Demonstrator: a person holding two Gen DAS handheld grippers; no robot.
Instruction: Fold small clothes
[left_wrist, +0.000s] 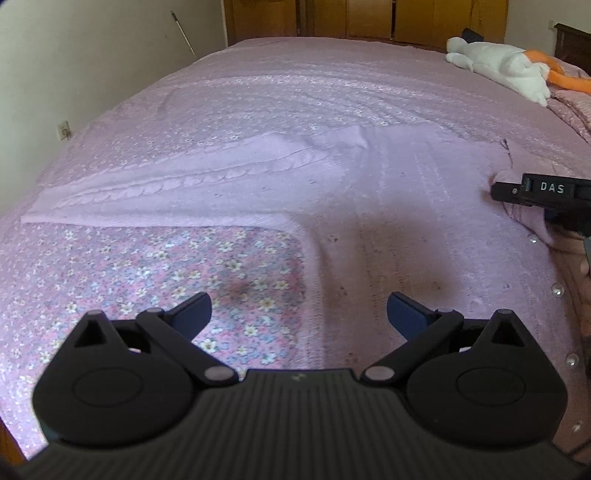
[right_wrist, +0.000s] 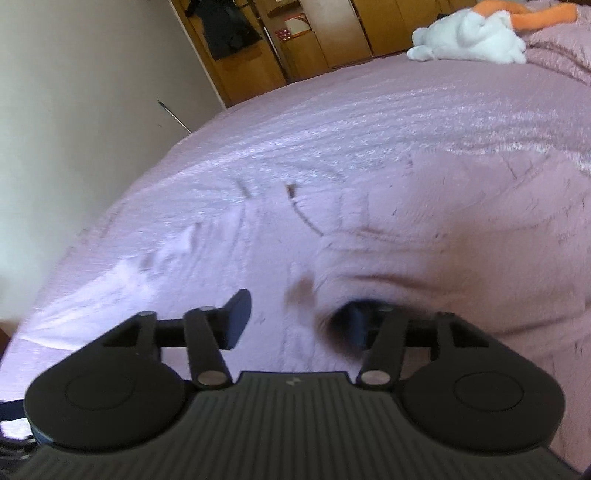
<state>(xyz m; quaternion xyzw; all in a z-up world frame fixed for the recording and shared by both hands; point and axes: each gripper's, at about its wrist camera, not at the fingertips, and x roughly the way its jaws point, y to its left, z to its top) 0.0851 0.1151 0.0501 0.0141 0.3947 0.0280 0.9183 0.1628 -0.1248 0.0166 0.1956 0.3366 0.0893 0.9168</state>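
Note:
A pale pink cable-knit cardigan (left_wrist: 406, 206) lies flat on the floral bedspread (left_wrist: 184, 266), one sleeve (left_wrist: 166, 188) stretched out to the left. Pearl buttons (left_wrist: 556, 290) run along its right edge. My left gripper (left_wrist: 299, 306) hovers open over the lower hem corner, with nothing between its fingers. At the right edge of the left wrist view, a finger (left_wrist: 509, 192) of the right gripper rests against a raised fold of the knit. In the right wrist view, my right gripper (right_wrist: 299, 317) stands open low on the cardigan (right_wrist: 443, 240). Its right fingertip (right_wrist: 356, 325) is half hidden under a fold.
A white and orange plush toy (left_wrist: 506, 66) lies at the far right of the bed, also seen in the right wrist view (right_wrist: 469, 37). Wooden wardrobes (left_wrist: 369, 18) stand beyond the bed. A pale wall (left_wrist: 92, 74) runs along the left side.

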